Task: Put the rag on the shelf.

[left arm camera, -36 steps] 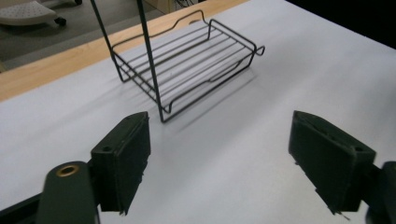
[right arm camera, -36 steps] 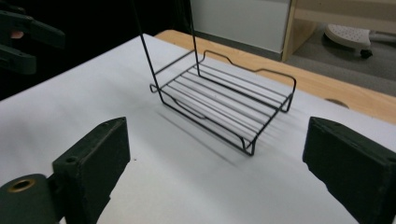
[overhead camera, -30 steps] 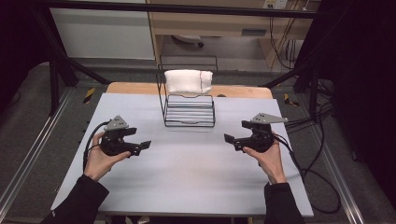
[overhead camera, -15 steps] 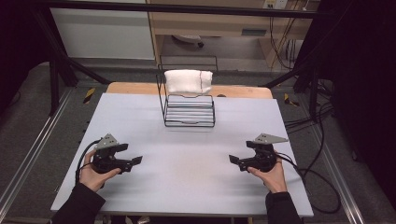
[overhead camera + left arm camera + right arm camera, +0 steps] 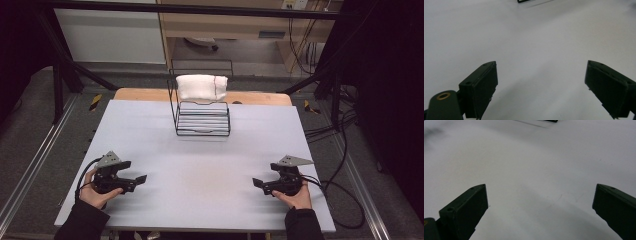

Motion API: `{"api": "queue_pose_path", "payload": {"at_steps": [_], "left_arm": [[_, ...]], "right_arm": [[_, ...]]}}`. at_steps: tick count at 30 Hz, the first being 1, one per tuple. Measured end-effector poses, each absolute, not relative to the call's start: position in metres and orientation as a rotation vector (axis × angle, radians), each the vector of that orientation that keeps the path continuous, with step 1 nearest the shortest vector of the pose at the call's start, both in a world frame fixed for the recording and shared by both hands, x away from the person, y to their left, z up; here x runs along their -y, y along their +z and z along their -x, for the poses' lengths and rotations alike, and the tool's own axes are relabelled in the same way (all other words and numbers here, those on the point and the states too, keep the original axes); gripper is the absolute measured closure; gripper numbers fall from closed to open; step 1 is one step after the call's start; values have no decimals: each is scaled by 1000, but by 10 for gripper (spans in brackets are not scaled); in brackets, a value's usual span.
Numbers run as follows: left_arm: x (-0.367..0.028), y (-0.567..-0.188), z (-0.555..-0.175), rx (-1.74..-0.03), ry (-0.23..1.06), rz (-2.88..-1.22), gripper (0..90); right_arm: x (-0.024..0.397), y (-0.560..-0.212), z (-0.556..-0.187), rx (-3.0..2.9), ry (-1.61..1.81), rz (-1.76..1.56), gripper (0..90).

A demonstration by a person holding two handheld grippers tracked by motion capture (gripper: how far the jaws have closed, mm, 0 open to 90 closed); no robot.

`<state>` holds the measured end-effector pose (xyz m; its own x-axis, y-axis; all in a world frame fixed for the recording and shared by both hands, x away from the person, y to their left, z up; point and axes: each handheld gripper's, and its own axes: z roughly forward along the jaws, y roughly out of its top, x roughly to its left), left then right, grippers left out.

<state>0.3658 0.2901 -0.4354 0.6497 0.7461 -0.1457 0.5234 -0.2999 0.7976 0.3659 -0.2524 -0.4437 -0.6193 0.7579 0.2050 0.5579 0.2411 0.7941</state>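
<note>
Left gripper: we see our left gripper [image 5: 140, 179] low over the near left part of the table [image 5: 200, 150], its 2 jaws standing wide apart with bare tabletop between them; they have just been opening further.
Right gripper: our right gripper [image 5: 256, 183] sits low at the near right, its 2 jaws also spread wide with bare tabletop between them.
Wire rack: we find the black wire rack [image 5: 202, 119] at the far middle of the table, well apart from both grippers.
White cloth: a folded white cloth [image 5: 201, 86] rests on the rack's upper back edge.
</note>
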Motion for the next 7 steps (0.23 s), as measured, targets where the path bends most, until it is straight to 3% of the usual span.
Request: {"api": "queue_pose_path", "payload": {"at_steps": [7], "left_arm": [[-293, -437, -365, -1001, 312, -1980, 111]], "right_arm": [[254, -446, -366, -2294, 1313, -1233, 7]]}}
